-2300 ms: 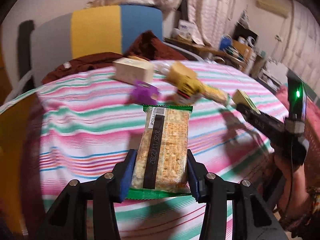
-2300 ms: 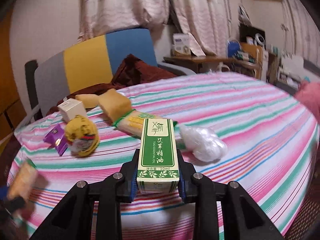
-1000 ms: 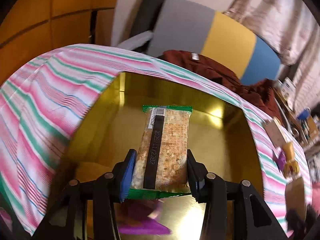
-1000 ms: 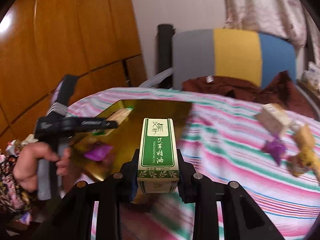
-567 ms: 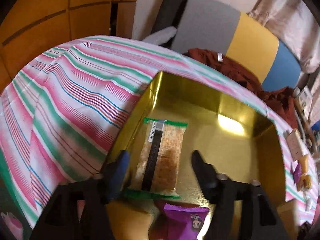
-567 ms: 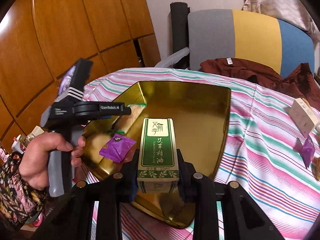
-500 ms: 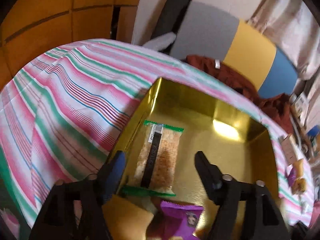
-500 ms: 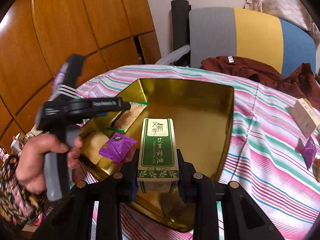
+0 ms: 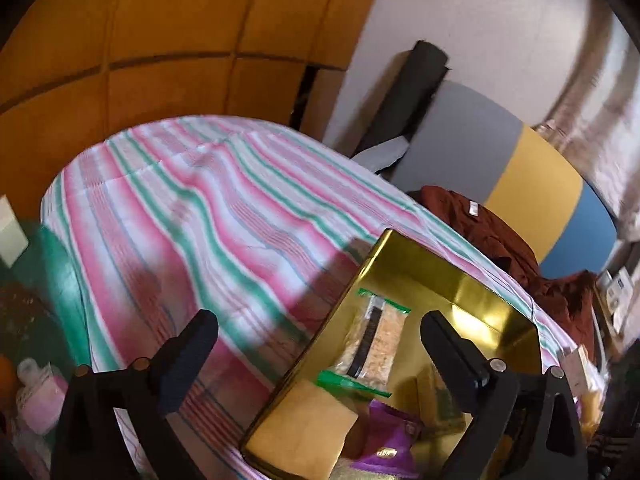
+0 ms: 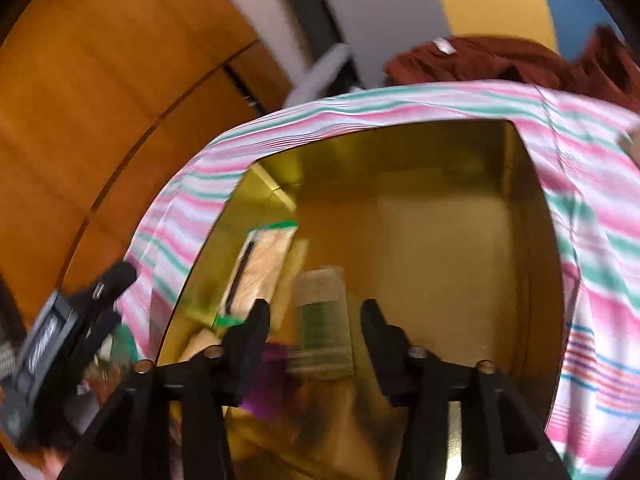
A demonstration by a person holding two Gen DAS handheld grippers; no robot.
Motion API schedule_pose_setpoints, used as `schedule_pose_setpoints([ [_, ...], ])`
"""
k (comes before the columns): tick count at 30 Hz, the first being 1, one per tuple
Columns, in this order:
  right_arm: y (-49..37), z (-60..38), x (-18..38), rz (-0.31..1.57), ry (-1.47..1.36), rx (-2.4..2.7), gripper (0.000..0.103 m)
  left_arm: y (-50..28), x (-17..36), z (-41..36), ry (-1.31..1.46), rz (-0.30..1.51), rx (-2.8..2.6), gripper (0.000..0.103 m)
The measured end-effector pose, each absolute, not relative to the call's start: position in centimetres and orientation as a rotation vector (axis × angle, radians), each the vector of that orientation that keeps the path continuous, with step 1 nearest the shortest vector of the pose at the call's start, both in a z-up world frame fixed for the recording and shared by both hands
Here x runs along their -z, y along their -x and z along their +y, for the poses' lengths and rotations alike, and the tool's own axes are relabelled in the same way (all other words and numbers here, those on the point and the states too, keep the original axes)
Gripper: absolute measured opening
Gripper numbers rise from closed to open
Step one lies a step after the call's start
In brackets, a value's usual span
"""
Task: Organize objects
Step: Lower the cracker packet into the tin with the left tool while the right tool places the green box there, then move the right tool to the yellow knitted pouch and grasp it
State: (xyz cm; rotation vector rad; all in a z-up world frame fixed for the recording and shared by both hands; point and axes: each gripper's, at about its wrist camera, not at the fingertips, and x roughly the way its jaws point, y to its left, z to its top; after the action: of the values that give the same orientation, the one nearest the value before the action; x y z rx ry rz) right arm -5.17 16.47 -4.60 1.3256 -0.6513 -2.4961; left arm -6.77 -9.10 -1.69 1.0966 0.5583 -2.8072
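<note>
Cracker packet (image 9: 376, 342) lies against gold tray's (image 9: 416, 258) left wall, both tools spreading, empty.

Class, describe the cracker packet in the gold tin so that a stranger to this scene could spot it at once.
Find the striped tablecloth, then the shiny gold tin sitting on it. Inside, near the tin's left wall, lies the cracker packet. It is long and clear, showing pale crackers, with green sealed ends and a dark strip down its length, unlike the purple wrapper beside it.

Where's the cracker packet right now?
The cracker packet lies flat inside the gold tin along its left wall in the left wrist view, with the purple sachet just nearer the camera.
</note>
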Motion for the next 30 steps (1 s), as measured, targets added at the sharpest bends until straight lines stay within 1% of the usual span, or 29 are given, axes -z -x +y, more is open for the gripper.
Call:
schedule_pose_setpoints([
  [2, 4.6, 17.1, 4.6, -0.66, -1.303, 2.497, 0.049, 6.7, 2.0, -9.4, -1.122, 0.605, 2.787, 0.102],
  [6, 2.8, 17.6, 3.8, -0.558, -1.25, 2.559, 0.049, 6.7, 2.3, -8.8, -1.145, 0.626, 2.783, 0.102],
  [12, 1.1, 17.2, 2.4, -0.345, -1.173, 2.642, 0.049, 5.7, 1.6, -5.7, -1.16, 0.529, 2.872, 0.102],
  [16, 0.2, 17.5, 1.5, -0.267, -1.134, 2.678, 0.049, 4.9, 1.4, -3.7, -1.183, 0.475, 2.929, 0.103],
  [25, -2.3, 22.0, 0.9, -0.285, -1.105, 2.79, 0.049, 3.3, 1.8, 0.6, -1.293, 0.417, 3.052, 0.103],
  [30, -4.5, 26.9, 1.8, -0.341, -1.134, 2.886, 0.049, 1.5, 1.6, 3.9, -1.323, 0.327, 3.186, 0.103],
])
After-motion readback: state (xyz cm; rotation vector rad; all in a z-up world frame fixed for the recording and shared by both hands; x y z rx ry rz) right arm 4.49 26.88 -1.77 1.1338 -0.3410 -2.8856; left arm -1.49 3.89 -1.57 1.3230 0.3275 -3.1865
